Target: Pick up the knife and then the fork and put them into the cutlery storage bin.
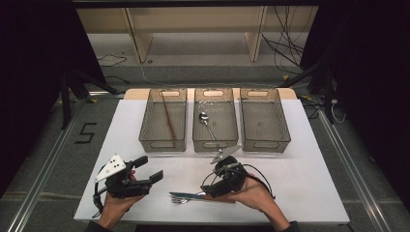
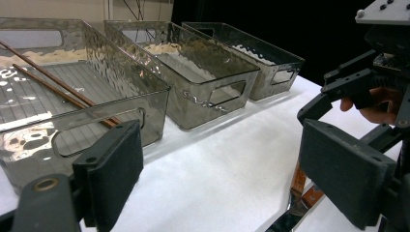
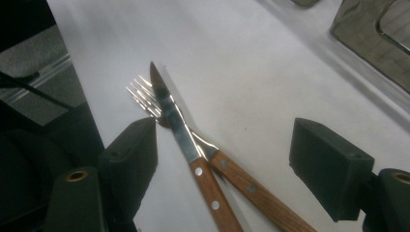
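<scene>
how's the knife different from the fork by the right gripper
The knife ends in one pointed blade; the fork ends in several tines. The knife lies across and on top of the fork. Both have riveted wooden handles and lie on the white table between the open right gripper's jaws.

Both grippers are matte black, blocky frames. The left gripper [image 1: 157, 176] carries a pale grey three-cornered plate with dark dots; the right gripper [image 1: 209, 191] bears a grey plate and looping black cables. Behind the rectangular black fingers [image 3: 332, 165] sit brass-ringed pivot holes. Dark sleeve cuffs.
</scene>
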A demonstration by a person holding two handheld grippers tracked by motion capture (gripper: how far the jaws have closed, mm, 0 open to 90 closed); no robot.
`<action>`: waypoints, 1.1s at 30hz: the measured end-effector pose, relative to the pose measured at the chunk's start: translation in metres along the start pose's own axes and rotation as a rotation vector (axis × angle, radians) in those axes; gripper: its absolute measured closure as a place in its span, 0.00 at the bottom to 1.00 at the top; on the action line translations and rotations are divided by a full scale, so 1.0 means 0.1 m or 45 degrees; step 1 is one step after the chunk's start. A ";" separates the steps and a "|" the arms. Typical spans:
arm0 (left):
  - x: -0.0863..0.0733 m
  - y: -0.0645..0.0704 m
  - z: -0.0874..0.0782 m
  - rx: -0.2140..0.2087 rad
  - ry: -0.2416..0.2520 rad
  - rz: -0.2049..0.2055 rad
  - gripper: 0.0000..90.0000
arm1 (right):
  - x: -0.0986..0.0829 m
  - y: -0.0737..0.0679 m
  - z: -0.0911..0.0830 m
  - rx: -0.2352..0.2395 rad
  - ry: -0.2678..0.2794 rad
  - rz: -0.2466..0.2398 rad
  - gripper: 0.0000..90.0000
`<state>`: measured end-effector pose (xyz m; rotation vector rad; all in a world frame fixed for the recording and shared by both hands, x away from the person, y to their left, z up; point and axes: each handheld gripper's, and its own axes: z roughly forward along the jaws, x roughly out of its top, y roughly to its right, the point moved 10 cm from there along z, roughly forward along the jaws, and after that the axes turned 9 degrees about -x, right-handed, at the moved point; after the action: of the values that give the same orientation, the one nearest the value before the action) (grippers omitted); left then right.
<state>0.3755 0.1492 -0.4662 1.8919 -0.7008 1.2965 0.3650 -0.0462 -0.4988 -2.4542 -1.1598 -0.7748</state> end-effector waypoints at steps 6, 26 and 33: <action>0.01 0.01 0.00 -0.001 -0.003 0.008 0.17 | -0.07 -0.05 0.02 0.011 -0.041 -0.055 0.33; 0.01 0.01 -0.01 0.001 0.001 0.010 0.17 | -0.43 -0.14 0.18 -0.033 -0.275 -0.213 0.54; 0.01 0.01 -0.01 0.001 0.001 0.009 0.17 | -0.51 -0.12 0.21 -0.068 -0.321 -0.260 0.61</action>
<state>0.3743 0.1496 -0.4651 1.8908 -0.7073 1.3023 0.3356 -0.0599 -0.5451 -2.5611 -1.5186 -0.5667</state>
